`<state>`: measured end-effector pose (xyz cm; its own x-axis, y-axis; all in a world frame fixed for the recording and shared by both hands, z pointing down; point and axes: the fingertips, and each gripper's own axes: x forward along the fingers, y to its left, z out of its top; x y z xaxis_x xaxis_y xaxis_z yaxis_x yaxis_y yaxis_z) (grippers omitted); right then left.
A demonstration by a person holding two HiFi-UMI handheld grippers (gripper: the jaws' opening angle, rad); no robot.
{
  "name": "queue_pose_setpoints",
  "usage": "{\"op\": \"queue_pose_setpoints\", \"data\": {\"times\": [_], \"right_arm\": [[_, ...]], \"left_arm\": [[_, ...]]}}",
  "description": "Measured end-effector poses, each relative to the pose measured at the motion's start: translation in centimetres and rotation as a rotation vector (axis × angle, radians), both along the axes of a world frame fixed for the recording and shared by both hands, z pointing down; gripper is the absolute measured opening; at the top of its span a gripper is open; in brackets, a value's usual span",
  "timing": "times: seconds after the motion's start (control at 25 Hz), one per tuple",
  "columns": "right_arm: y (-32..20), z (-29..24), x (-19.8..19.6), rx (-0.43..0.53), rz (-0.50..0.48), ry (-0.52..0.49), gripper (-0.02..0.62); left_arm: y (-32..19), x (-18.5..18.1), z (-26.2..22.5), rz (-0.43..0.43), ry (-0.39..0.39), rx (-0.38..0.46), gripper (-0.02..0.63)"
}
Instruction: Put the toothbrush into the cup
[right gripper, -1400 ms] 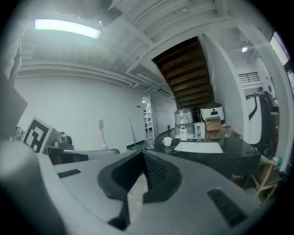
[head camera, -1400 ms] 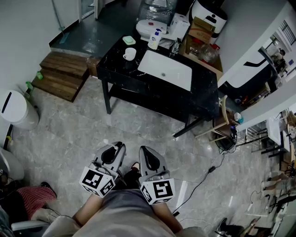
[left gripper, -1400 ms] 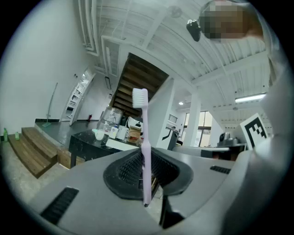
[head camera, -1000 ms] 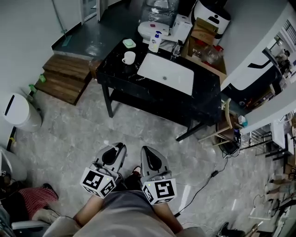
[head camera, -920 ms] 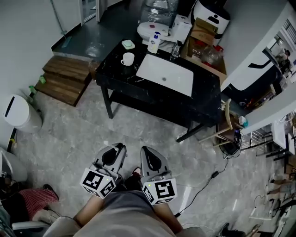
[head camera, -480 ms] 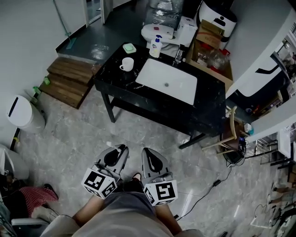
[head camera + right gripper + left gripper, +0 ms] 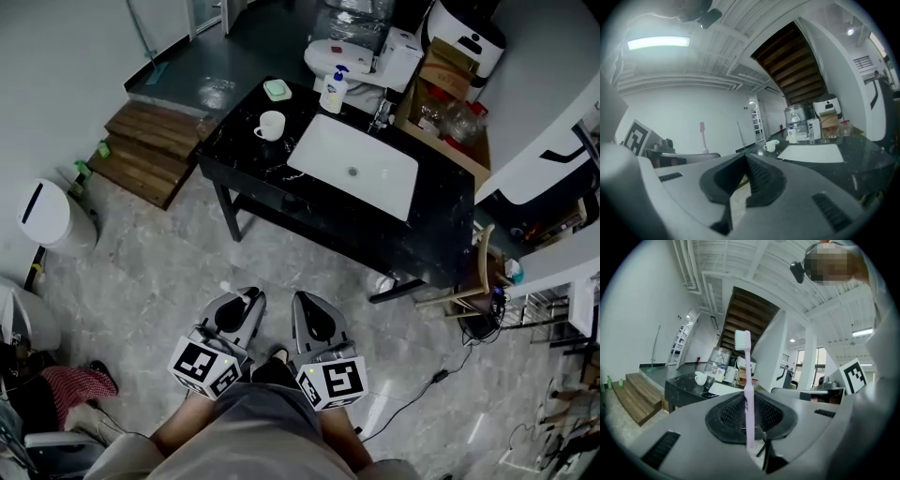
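A pale pink toothbrush (image 7: 748, 380) stands upright with its bristles on top, and my left gripper (image 7: 749, 398) is shut on its handle. Its head shows as a small white spot (image 7: 223, 287) in the head view, and it also shows beside my right gripper (image 7: 701, 136). The white cup (image 7: 272, 124) stands on the far left part of the black table (image 7: 246, 161), well ahead of both grippers. The cup is also in the left gripper view (image 7: 700, 378) and the right gripper view (image 7: 769, 146). My left gripper (image 7: 249, 298) and right gripper (image 7: 304, 302) are side by side over the floor. The right gripper (image 7: 744, 157) is shut and holds nothing.
A white sink (image 7: 356, 173) is set in the table, with a soap bottle (image 7: 331, 94) and a green dish (image 7: 277, 90) behind it. Wooden steps (image 7: 145, 150) and a white bin (image 7: 47, 216) are at the left. A cable (image 7: 422, 394) lies on the floor at the right.
Both grippers have moved forward together across the floor toward the black table. The toothbrush stays upright in the left gripper.
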<state>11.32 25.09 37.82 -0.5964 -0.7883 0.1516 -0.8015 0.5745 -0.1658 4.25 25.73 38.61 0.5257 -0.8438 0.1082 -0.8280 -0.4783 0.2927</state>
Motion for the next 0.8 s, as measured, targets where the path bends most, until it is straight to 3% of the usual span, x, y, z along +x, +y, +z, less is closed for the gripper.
{"op": "queue_pose_setpoints", "data": {"times": [0.28,0.8], "right_arm": [[-3.9,-0.4,-2.3,0.006,0.008,0.021,0.005],[-11.9,0.0,-10.4,-0.015,0.018,0.023,0.005]], "left_arm": [[-4.8,-2.3,-0.8,0.022,0.042,0.02,0.048],[-13.6,-9.4,-1.4,0.075,0.071,0.03,0.048]]}}
